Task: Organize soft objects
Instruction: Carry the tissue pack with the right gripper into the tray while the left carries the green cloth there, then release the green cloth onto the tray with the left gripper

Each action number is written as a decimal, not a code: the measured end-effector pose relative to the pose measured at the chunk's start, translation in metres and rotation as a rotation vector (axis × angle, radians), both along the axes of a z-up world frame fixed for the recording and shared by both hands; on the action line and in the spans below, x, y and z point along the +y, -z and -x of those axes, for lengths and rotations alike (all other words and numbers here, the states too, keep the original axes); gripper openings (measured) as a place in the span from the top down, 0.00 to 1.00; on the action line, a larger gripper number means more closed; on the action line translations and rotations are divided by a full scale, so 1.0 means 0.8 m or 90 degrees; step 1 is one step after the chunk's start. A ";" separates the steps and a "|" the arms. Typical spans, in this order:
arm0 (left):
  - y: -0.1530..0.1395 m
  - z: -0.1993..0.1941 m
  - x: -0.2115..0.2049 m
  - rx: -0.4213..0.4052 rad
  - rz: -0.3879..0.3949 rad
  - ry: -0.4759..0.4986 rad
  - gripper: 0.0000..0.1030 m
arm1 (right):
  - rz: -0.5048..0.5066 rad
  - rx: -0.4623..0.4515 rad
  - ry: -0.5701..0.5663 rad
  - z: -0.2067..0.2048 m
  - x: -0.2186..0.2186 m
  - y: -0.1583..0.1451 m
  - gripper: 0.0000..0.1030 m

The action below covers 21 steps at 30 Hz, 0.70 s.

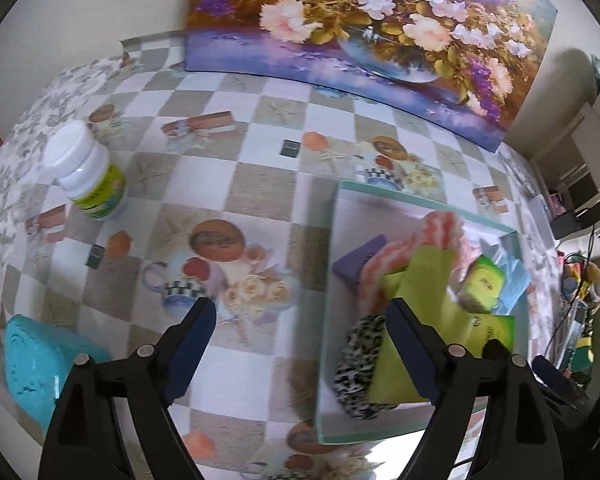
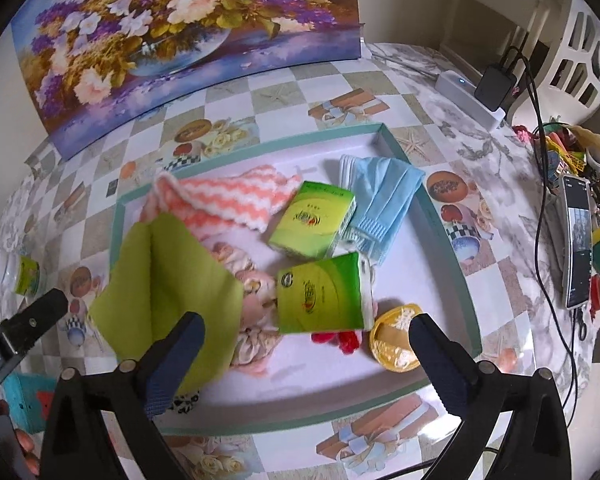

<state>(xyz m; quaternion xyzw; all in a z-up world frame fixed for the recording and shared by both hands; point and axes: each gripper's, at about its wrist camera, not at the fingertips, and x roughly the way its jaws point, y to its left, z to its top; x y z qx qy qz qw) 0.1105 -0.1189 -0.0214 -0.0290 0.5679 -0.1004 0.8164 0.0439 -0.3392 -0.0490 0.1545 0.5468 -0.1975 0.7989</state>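
Now both tongs hang spread and empty over the tray of soft things.

Nearest you, the right tongs [image 2: 304, 344] gape wide above the tray [image 2: 452, 236], with the green cloth [image 2: 168, 280] draped by the left tip and the gold disc [image 2: 396, 340] by the right one. Between them sits a green tissue pack [image 2: 324, 292], and a second tissue pack [image 2: 312, 220] lies just beyond, against the blue face mask [image 2: 380, 196] and the pink-striped towel [image 2: 224, 196]. Your left tongs [image 1: 300, 320] are equally apart, gripping nothing, straddling the tray's edge near the leopard-print piece [image 1: 358, 360]. Left of that on the worktop [image 1: 252, 184] are the teal box [image 1: 36, 360] and, further off, the white bottle [image 1: 88, 168]. My read: pick one item, come down square over it, and close on its middle, so neighbours don't drag along.
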 end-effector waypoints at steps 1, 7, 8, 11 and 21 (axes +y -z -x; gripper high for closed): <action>0.000 0.003 0.002 -0.004 -0.006 -0.001 0.15 | -0.001 -0.004 -0.002 0.003 0.002 -0.001 0.00; 0.000 0.029 0.014 -0.003 -0.031 0.019 0.15 | -0.003 -0.014 -0.025 0.020 0.022 -0.004 0.00; 0.001 0.032 0.016 -0.002 -0.041 0.019 0.15 | 0.000 -0.012 -0.028 0.022 0.025 -0.004 0.00; -0.002 0.045 0.023 -0.008 -0.064 0.018 0.15 | 0.011 -0.009 -0.039 0.031 0.035 -0.005 0.00; -0.004 0.074 0.045 -0.013 -0.083 0.008 0.15 | 0.031 -0.014 -0.074 0.050 0.063 -0.012 0.00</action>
